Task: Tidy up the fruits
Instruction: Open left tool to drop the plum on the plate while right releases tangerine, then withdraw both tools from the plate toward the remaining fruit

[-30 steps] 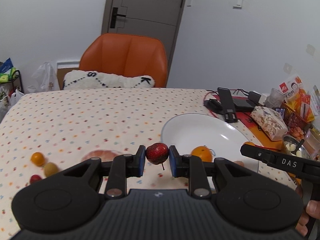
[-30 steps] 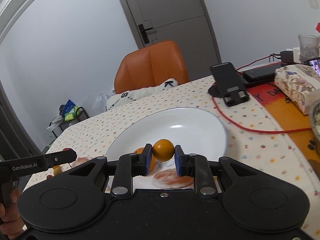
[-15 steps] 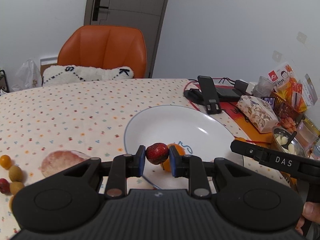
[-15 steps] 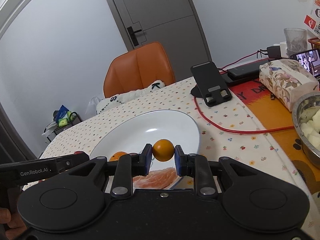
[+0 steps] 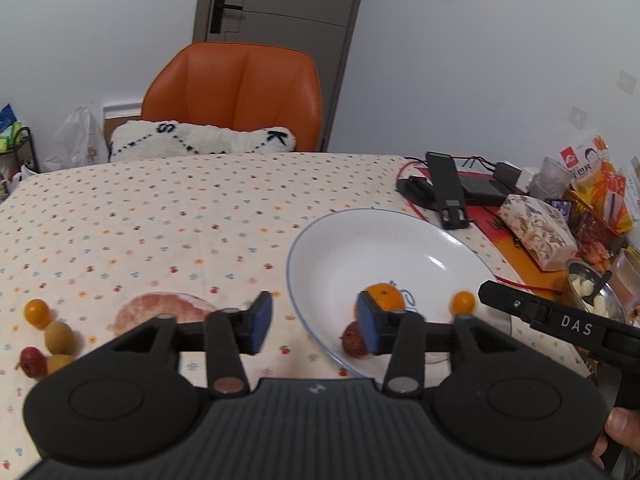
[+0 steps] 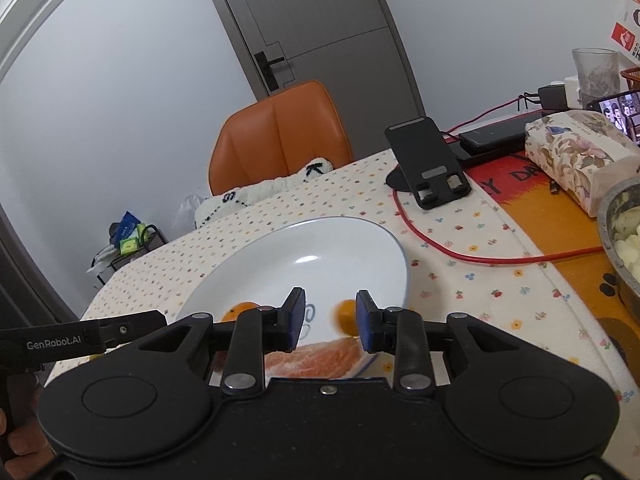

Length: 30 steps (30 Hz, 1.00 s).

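A white plate (image 5: 320, 236) stands on the dotted tablecloth and holds an orange (image 5: 383, 295) near its front. My left gripper (image 5: 313, 328) is open over the plate's near left rim. A dark red fruit (image 5: 353, 345) lies in the plate, half hidden behind the right finger. A small orange fruit (image 5: 463, 303) shows at the plate's right side. In the right wrist view my right gripper (image 6: 330, 320) is open above the plate (image 6: 320, 248). The small orange fruit (image 6: 346, 318) is blurred, free between the fingers. The orange (image 6: 240, 309) lies to its left.
Several small fruits (image 5: 48, 338) lie on the cloth at the far left. A phone stand (image 5: 446, 188), a red cable (image 6: 480, 256), a tissue box (image 5: 536, 232) and a steel bowl (image 5: 592, 292) crowd the right side. An orange chair (image 5: 236, 96) stands behind the table.
Both grippers have opened. The dark red fruit left the left gripper and lies in the plate. The small orange fruit has come free of the right gripper over the plate.
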Available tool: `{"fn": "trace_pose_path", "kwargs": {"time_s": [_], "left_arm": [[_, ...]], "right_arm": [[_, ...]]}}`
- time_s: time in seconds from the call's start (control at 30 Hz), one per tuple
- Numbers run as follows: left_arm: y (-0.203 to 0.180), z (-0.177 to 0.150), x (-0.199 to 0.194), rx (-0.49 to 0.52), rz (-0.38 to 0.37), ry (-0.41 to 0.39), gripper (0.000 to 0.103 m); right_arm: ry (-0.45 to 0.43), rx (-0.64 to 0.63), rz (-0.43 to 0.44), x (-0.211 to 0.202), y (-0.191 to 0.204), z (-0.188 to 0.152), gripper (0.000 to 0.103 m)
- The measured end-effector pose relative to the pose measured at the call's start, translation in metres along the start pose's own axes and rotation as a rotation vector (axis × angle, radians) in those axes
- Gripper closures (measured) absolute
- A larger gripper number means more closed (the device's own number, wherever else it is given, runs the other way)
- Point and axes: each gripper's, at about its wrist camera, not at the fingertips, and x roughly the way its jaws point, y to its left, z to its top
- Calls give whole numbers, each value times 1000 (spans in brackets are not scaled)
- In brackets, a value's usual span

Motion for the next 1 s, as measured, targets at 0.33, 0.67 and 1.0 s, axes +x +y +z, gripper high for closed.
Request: {"fn": "trace_pose_path", "kwargs": {"time_s": [0.33,0.67,1.0], "left_arm": [[12,5,-14,-2,76,-36,22],[37,-3,-38,-45,168,-70,17],[59,-13,-58,-63,163,-77,16]], "right_arm": [[8,-1,69,4,8,6,57],[16,-48,159,0,30,4,37],[14,-56,190,-11,50,-6,23]]}}
